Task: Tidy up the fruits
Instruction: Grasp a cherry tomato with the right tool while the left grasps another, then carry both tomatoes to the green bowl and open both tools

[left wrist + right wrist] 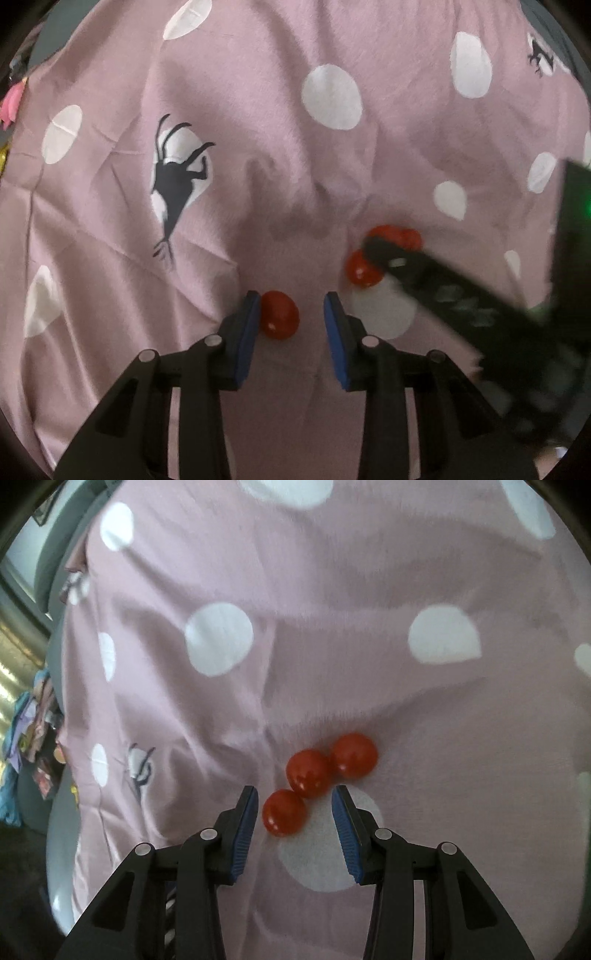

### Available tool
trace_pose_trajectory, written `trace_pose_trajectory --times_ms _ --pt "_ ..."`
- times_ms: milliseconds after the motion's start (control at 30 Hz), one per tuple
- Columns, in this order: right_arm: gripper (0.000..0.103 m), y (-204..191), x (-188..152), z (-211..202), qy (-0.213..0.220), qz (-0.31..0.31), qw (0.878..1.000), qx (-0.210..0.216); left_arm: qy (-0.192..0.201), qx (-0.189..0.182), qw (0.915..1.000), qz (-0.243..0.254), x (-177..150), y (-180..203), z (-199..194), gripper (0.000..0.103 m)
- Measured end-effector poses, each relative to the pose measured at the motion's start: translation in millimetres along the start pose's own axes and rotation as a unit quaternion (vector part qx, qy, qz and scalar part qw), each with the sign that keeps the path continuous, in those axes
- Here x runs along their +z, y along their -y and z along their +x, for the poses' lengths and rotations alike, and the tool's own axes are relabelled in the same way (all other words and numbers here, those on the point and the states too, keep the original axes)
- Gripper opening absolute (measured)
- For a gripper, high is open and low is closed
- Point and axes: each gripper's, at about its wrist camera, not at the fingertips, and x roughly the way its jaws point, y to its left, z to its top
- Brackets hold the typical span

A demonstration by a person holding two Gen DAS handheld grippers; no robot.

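Small red tomatoes lie on a pink cloth with white dots (258, 110). In the left wrist view my left gripper (291, 314) is open, with one tomato (279, 315) between its pads, against the left pad. Further right a cluster of tomatoes (364, 271) lies partly hidden under my right gripper's black body (461, 295). In the right wrist view my right gripper (294, 806) is open, with the nearest tomato (284, 812) between its pads. Two more tomatoes (309, 772) (354, 755) touch in a row behind it.
The cloth (332, 627) is wrinkled and carries a black animal print (175, 184). Colourful items (29, 738) lie beyond its left edge in the right wrist view. A pink object (11, 101) sits at the left edge of the left wrist view.
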Motion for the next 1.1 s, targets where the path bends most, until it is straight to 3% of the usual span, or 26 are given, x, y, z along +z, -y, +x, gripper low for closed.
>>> trace_pose_trajectory --times_ms 200,367,500,733,933,1100 --pt "0.044 -8 -2 12 0.002 -0.015 1.0 -0.005 -0.003 0.008 1.0 0.001 0 1 1 0.03" --pt "0.031 -7 -1 13 0.016 -0.017 1.0 -0.013 -0.005 0.014 0.9999 -0.005 0 -5 1 0.03" --pt "0.03 0 -1 9 0.013 -0.005 1.0 -0.007 -0.005 0.021 0.9998 0.0 -2 -4 2 0.03" --pt "0.03 18 -4 -19 0.039 0.021 0.999 -0.003 -0.018 0.051 0.9985 0.01 -5 6 19 0.029" --pt "0.029 31 -13 -49 0.066 0.049 0.997 0.015 -0.003 0.074 0.9969 0.027 -7 14 24 0.025" --pt "0.029 38 -20 -73 0.093 0.049 0.994 -0.012 0.003 0.071 0.9972 0.023 -10 16 20 0.025"
